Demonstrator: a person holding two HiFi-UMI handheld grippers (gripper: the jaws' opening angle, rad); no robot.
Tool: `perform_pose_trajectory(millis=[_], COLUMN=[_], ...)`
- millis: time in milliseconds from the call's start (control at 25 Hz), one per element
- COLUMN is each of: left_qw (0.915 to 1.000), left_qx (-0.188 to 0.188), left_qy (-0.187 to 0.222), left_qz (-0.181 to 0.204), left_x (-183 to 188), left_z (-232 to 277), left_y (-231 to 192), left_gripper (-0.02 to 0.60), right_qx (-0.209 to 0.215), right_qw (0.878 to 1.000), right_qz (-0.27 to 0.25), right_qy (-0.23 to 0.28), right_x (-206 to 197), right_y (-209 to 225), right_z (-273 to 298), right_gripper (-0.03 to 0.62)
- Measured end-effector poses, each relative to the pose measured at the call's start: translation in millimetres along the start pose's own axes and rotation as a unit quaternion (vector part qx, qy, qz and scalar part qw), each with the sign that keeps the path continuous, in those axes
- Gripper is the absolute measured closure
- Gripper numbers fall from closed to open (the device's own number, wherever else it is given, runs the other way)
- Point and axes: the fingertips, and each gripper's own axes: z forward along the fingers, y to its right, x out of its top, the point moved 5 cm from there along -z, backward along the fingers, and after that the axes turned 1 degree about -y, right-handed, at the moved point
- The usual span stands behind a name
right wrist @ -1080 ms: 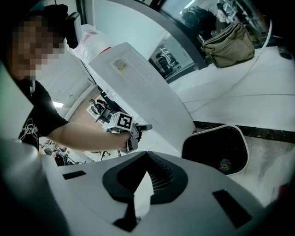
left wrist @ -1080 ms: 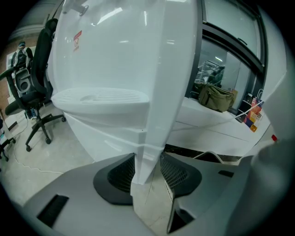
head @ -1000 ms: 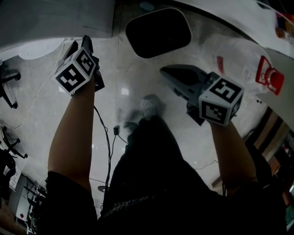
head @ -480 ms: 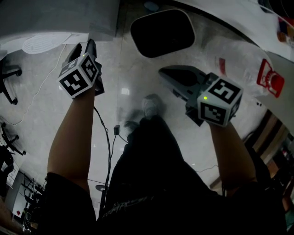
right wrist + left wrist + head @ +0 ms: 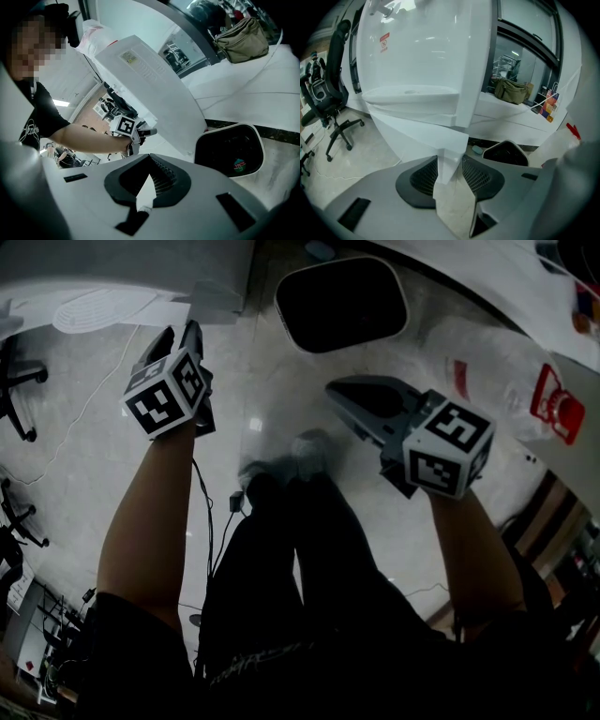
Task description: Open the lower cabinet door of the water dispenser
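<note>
Since a sec ago L tongs (image 5: 181, 331) have crept up to the bottom corner of the water dispenser (image 5: 422, 56). In head view its white body now sits right over their tips, and the black bin (image 5: 342, 304) has slid rightward in frame. Person's legs (image 5: 300, 549) have shifted too, mid-step on the floor (image 5: 253, 381). R tongs (image 5: 336, 390) sit approx where they were.

Pose: both forearms bare, stretched fwd. L forearm (image 5: 150, 512) runs up the left side, tongs tipped steeply down at the dispenser's foot. R forearm (image 5: 473, 549) is on the right, tongs angled down more gently twd the bin, well apart from the dispenser.

L tongs: jaws moderately apart, just been closing a bit. The corner edge of the lower cabinet (image 5: 417, 129), under the drip ledge (image 5: 410, 96), lines up w/ the gap. Can't tell if it's really btw the pads or just beyond them; no clear contact.

R tongs: jaws meet at the tips, only a sliver of gap behind, nothing held.

Dispenser stands on the floor at far left. The bin is just beside it on the right, w/ an office chair (image 5: 335, 84) off its other side.
</note>
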Motion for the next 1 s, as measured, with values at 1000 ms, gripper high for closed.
perform_pose_trajectory(millis=[1000], left_qw=[0.9976], left_qx=[-0.030], left_qy=[-0.007], left_qz=[0.062], left_x=[-50], left_z=[-35], left_y=[-33], left_gripper=[0.495], right_qx=[0.023], right_qw=[0.999], right_qz=[-0.011], right_qy=[-0.028], right_x=[-23], right_y=[-60], right_z=[57], right_gripper=[0.582])
